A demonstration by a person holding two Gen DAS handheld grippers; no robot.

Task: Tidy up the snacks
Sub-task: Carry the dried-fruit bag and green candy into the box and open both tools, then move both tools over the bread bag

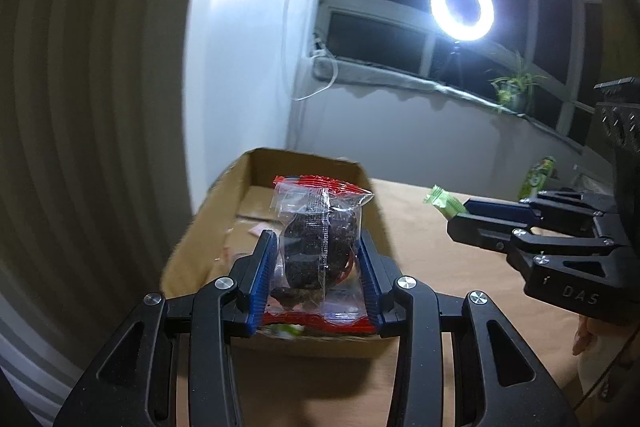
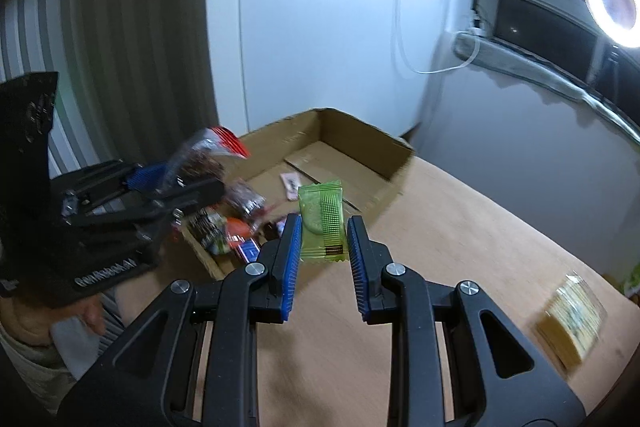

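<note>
My left gripper (image 1: pixel 318 247) is shut on a clear snack packet (image 1: pixel 316 227) with red ends and a dark round snack inside. It hangs over the near end of an open cardboard box (image 1: pixel 256 179). In the right wrist view that gripper (image 2: pixel 168 175) and its packet (image 2: pixel 204 155) show blurred at the left, above the box (image 2: pixel 360 143). My right gripper (image 2: pixel 323 223) is shut on a small green packet (image 2: pixel 320 207), held upright above the box's near right corner. In the left wrist view the right gripper (image 1: pixel 468 213) shows at the right with the green packet (image 1: pixel 442 203) sticking out.
Several snack packs (image 2: pixel 236 227) lie in the box's near end; its far half shows bare cardboard. A yellowish pack (image 2: pixel 572 319) lies on the wooden table (image 2: pixel 460 227) at the right. A green pack (image 1: pixel 538 179) stands at the table's far side. A ring light (image 1: pixel 462 7) shines at the window.
</note>
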